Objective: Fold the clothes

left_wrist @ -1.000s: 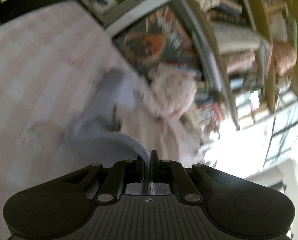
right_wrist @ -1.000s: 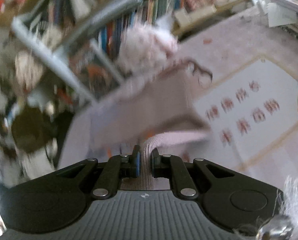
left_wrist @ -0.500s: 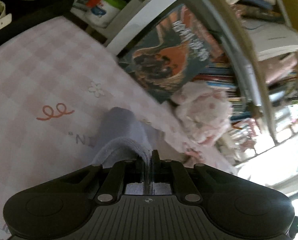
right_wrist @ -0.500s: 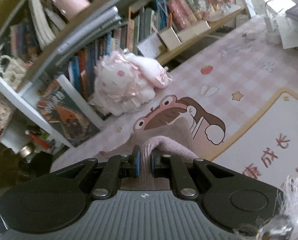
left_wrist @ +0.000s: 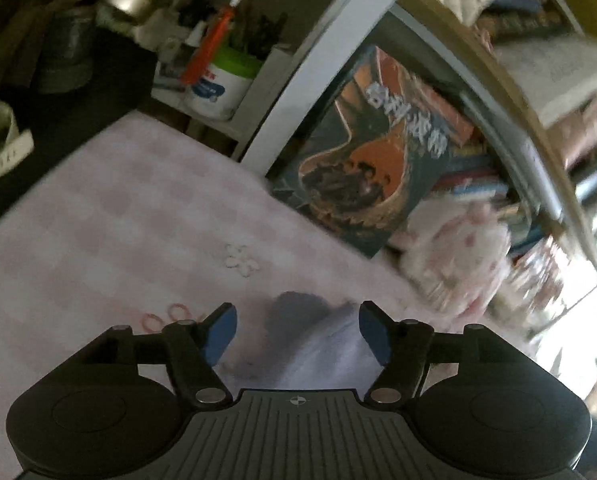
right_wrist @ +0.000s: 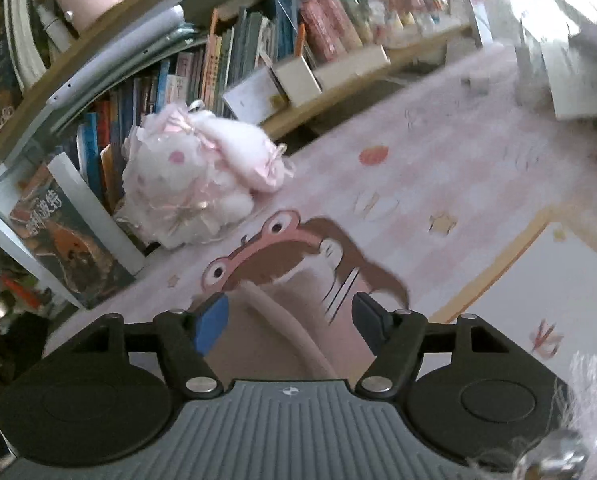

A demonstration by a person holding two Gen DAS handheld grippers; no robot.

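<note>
Both grippers have just let go. Half a sec ago each was pinched tight on a hem of the garment; now the left gripper (left_wrist: 297,330) has its jaws spread wide w/ the lavender-grey cloth (left_wrist: 318,344) lying loose between them, and the right gripper (right_wrist: 291,320) is likewise wide apart over the same garment (right_wrist: 286,332), whose rolled pink hem runs diagonally between the fingers, touching neither as far as I can tell. So the garment's down on the pink checked mat (left_wrist: 110,216), released, prob. at the end of one fold. My read: this fold is laid, next is re-grip for another fold or smoothing. Can't judge how neat the fold is, both views are too close and the left one is blurred.

Just past the right fingers, a cartoon frog print (right_wrist: 254,260) on the mat, w/ a cream panel (right_wrist: 538,292) off to the right. Further out a white-pink plush toy (right_wrist: 194,184) sits on the mat near the garment's far edge; it could catch the cloth if the next fold goes that way. Beside it a dark-covered book (left_wrist: 370,164) leans on the bookshelf (right_wrist: 258,40), well behind. Farthest in the left view, a white tub w/ green rim (left_wrist: 218,88) holding pens, out of the way
</note>
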